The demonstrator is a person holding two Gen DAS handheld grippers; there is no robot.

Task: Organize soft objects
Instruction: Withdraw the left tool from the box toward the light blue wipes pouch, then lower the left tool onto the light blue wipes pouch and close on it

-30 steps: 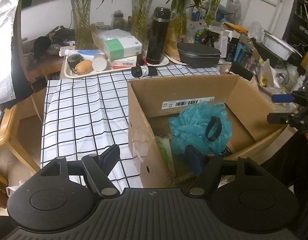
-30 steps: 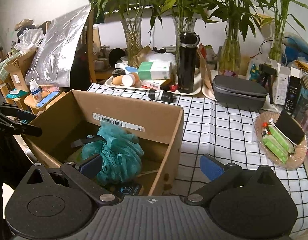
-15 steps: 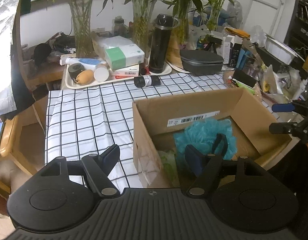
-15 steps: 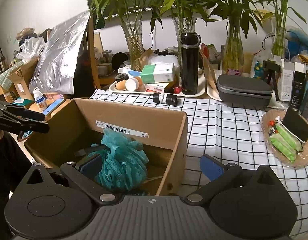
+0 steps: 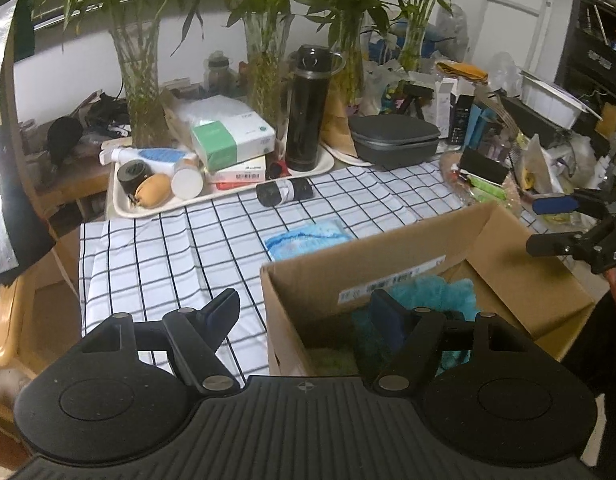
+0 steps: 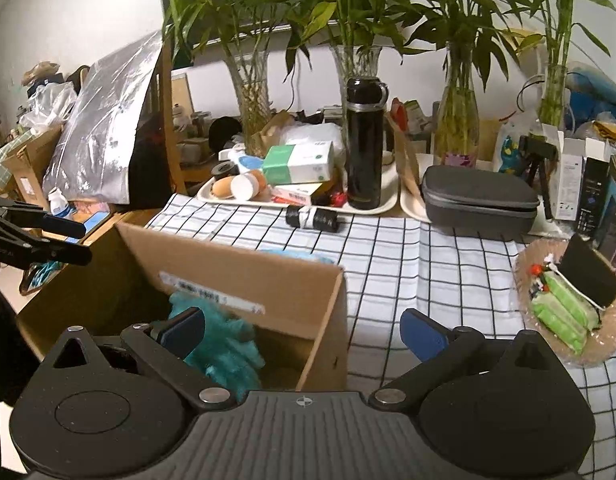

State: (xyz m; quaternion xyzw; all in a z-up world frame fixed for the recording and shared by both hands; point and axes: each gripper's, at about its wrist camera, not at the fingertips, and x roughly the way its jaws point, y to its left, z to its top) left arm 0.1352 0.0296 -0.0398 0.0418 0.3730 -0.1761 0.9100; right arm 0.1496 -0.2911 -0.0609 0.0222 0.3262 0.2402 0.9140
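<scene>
A: Tablecloth (image 5: 156, 248) first, one checked sheet lying across the whole table, and one cardboard box (image 5: 519, 264) sitting open on it at the near edge.

B: And the hands?

A: Left gripper (image 5: 308, 312) is angling down at the box's near corner, jaws standing apart with nothing between them, one finger over the cloth, the other over the box. Right gripper (image 6: 304, 330) is tilting down likewise, jaws wide and empty, straddling the box's side wall.

B: Soft things, what are you counting?

A: One teal bath pouf (image 6: 228, 344) is lying inside the box. One blue cloth (image 5: 308, 238) is lying flat on the tablecloth just behind the box.

B: Behind those?

A: Four glass vases of bamboo are standing along the back, one black flask (image 6: 363, 144) is standing upright on a tray, one grey case (image 6: 479, 208) beside it.
</scene>
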